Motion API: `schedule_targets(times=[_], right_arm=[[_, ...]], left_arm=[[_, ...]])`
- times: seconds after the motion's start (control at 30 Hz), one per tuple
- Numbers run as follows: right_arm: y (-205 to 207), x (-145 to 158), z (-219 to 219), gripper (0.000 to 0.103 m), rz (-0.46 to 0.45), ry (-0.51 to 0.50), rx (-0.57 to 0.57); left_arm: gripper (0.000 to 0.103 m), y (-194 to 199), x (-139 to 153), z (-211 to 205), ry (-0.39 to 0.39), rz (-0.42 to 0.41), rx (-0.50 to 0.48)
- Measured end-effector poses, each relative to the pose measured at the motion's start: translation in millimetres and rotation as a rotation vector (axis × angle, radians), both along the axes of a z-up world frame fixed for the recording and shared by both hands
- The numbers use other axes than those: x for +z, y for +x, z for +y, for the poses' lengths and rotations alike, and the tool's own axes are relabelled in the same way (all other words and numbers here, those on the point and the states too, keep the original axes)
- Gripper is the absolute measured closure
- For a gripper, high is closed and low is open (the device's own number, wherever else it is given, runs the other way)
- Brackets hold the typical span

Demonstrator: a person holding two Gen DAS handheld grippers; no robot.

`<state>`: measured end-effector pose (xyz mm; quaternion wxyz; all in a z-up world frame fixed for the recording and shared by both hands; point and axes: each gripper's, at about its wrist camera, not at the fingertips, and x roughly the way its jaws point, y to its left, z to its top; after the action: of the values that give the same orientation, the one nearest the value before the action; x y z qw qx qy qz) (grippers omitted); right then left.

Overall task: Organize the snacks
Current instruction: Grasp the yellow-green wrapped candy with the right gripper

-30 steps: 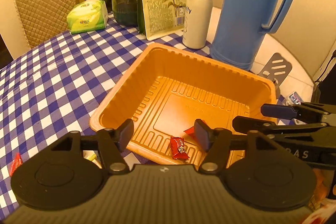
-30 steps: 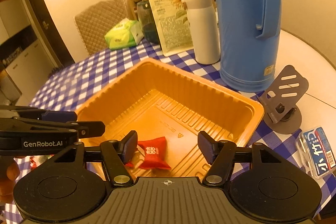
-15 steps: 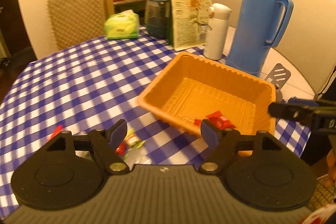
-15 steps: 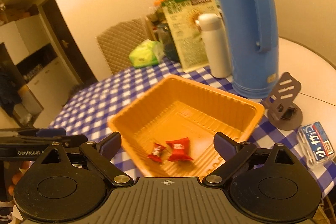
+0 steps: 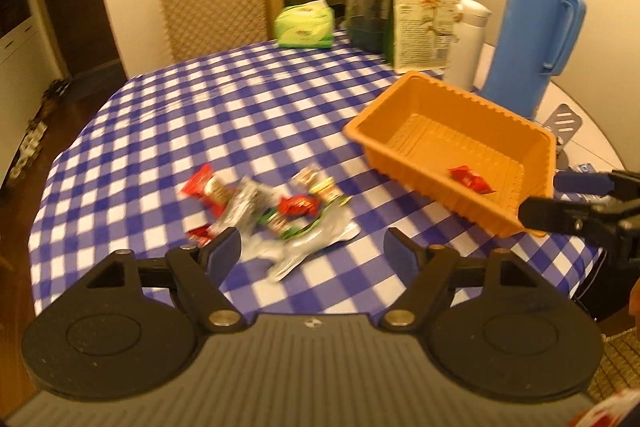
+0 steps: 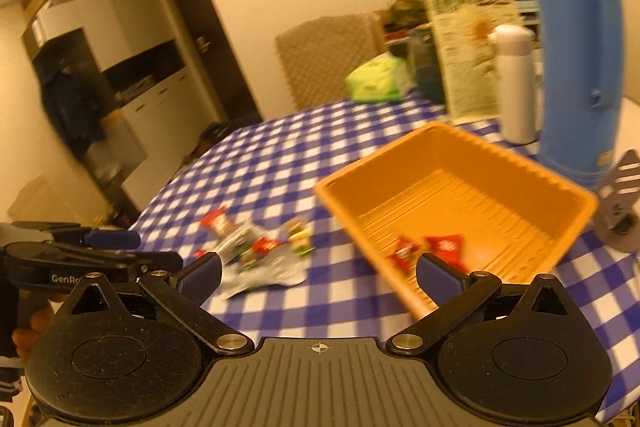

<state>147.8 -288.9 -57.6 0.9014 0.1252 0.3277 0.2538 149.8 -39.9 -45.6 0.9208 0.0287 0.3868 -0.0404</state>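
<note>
Starting with left wrist view: left gripper (image 5: 314, 253) has jaws apart, nothing between them, blue pads clear of everything. It hangs above the checked cloth (image 5: 168, 131) at the near table edge. Snack pile (image 5: 266, 211) lies on the cloth just ahead of the pads: red, silver and green wrappers, loosely heaped, blurred so individual packs are hard to separate. Orange tray (image 5: 404, 155) sits right of the pile, apart from it, one red pack (image 5: 469, 179) visible inside near its front wall. Right gripper (image 5: 560, 203) enters from the right edge, fingertips close to the tray's near right corner; contact cannot be told. Behind the tray: blue flask (image 5: 536, 27), white bottle (image 5: 468, 43), seed bag (image 5: 424, 15), green tissue pack (image 5: 306, 29), chair (image 5: 216, 7).

Right wrist view: right gripper (image 6: 318, 277) jaws very wide and opening, nothing gripped. Tray (image 6: 452, 147) lies ahead and right, its front corner showing between the pads without touching them. Two red packs (image 6: 426, 249) rest on the tray floor near the front. Pile (image 6: 256, 247) sits on the cloth left of the tray. Left gripper (image 6: 132, 247) comes in low from the left, jaws apart, empty. Grey stand (image 6: 622, 203) beside the flask, far right.
</note>
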Motion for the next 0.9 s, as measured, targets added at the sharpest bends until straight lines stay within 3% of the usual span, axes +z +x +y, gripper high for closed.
schedule_targets(times=[0.57,0.9], right_arm=[[13,-35,55,0.001,0.128,-0.064,0.095],[38,-47,79,0.003,0.143,-0.107,0.087]], left_arm=[[0.026,-24,-23,77,0.007,0.069,0.246],[0.026,-14,-40,105,0.008,0.096,0.297]])
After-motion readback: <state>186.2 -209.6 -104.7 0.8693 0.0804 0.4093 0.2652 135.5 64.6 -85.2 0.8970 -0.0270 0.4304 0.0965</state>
